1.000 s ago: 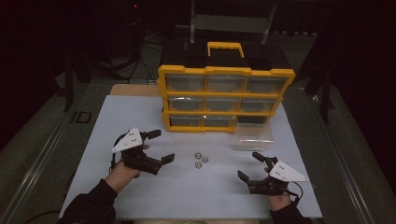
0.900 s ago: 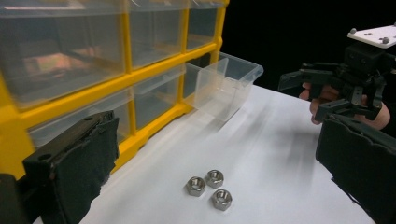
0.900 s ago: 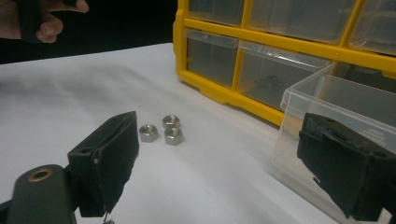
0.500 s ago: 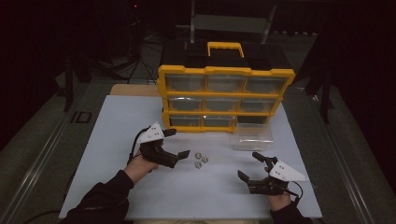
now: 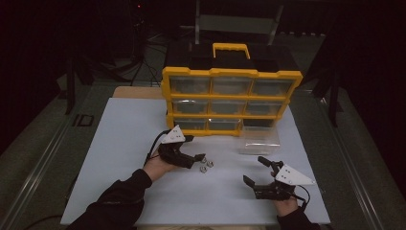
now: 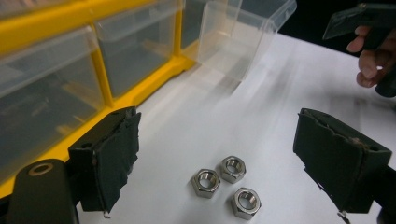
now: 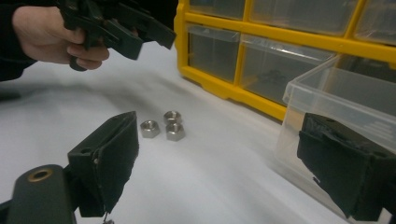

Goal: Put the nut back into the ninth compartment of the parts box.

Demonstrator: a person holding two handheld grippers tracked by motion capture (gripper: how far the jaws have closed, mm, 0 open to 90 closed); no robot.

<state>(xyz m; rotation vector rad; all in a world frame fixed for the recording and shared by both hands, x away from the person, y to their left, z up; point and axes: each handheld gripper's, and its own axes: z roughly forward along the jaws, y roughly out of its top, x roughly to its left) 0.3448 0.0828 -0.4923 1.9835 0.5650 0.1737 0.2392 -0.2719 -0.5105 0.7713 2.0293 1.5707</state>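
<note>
three steel nuts (image 6: 226,181) clustered on white mat (image 5: 124,143), left gripper (image 5: 197,159) jaws apart and just closing around them, right gripper (image 5: 253,172) open, one clear drawer (image 5: 258,140) out, nine-drawer yellow organizer (image 5: 231,98)

White table sheet (image 5: 119,158) carries yellow drawer organizer (image 5: 232,100), clear drawer (image 5: 258,140), three steel hex nuts (image 5: 205,164).

"What is the big yellow box (image 5: 231,101)?"
"A box with clear little drawers."
"And beside it?"
"One clear drawer (image 5: 259,139), pulled out. It sits on the white mat (image 5: 119,143) in front."
</note>
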